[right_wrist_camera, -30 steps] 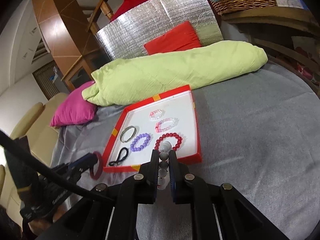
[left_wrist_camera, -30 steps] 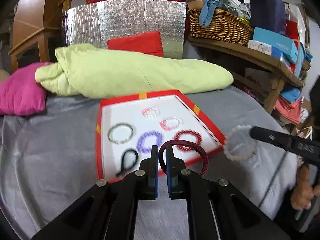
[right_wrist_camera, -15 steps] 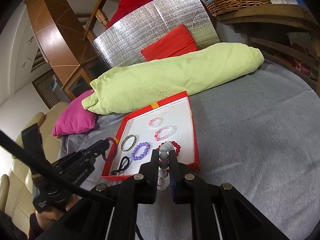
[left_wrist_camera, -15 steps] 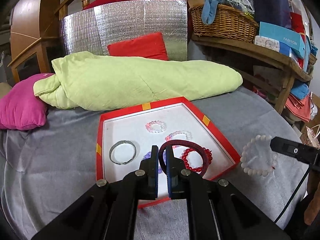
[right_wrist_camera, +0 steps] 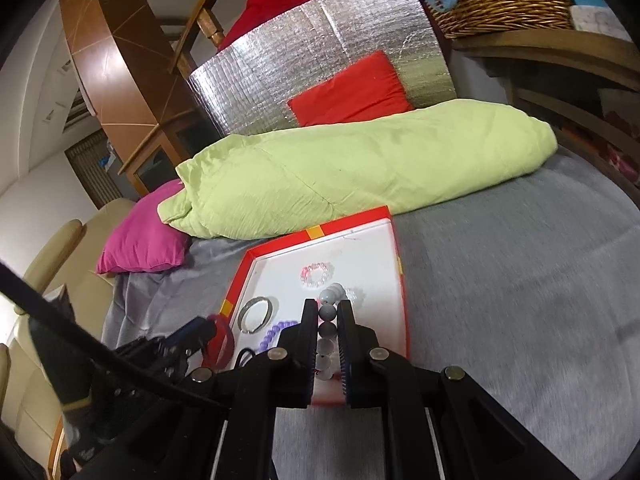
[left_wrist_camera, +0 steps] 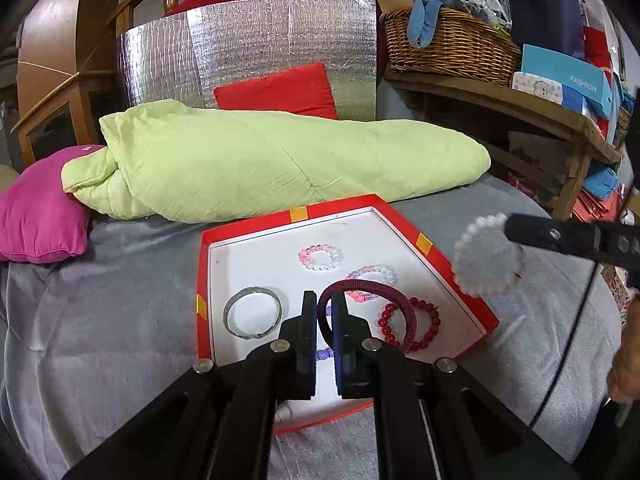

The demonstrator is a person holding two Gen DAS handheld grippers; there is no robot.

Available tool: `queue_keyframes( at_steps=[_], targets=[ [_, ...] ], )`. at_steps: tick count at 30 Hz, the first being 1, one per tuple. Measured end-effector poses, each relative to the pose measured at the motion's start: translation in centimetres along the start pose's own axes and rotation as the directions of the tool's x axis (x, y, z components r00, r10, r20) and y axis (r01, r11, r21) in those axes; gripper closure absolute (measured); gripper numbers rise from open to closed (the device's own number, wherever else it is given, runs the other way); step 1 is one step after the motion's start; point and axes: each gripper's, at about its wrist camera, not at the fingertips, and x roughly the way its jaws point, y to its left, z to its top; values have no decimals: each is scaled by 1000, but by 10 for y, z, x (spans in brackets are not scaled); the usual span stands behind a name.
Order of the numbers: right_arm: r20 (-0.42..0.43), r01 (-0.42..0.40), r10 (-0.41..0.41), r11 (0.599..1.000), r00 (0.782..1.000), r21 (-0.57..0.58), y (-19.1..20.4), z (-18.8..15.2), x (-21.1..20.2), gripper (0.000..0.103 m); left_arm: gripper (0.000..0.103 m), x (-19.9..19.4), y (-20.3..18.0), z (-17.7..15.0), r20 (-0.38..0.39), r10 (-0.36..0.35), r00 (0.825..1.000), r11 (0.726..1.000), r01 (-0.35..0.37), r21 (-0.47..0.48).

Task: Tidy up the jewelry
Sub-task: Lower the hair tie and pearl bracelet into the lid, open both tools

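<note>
The left gripper [left_wrist_camera: 325,304] pinches a dark red woven bangle [left_wrist_camera: 370,312] above the red-rimmed white tray [left_wrist_camera: 436,258] (six bracelets inside). The right gripper [right_wrist_camera: 327,312] squeezes a white bead bracelet [right_wrist_camera: 329,312] over its near edge; far half bare.

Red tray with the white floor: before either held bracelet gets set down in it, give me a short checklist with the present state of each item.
1. Left gripper shut on the dark maroon woven cord bracelet: ok.
2. Right gripper shut on the pale grey-white round-bead bracelet: ok.
3. Both bracelets over the red cardboard tray with the white floor: not ok; in the left wrist view the pale one hangs outside its right rim.
4. Bare floor left in the tray: ok, at its far end.
5. Bracelets already in the tray apart from each other: cannot tell; the fingers hide some.
6. Trailing black cable away from the tray: ok.
</note>
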Motion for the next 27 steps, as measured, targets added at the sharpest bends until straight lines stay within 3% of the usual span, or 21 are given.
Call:
queue_keyframes(
  at_steps=[27],
  targets=[
    [-44,12,-8,996,999,87,-33,57,102,92,96,74,56,36,-51,-4,999,997,1,-73]
  ],
)
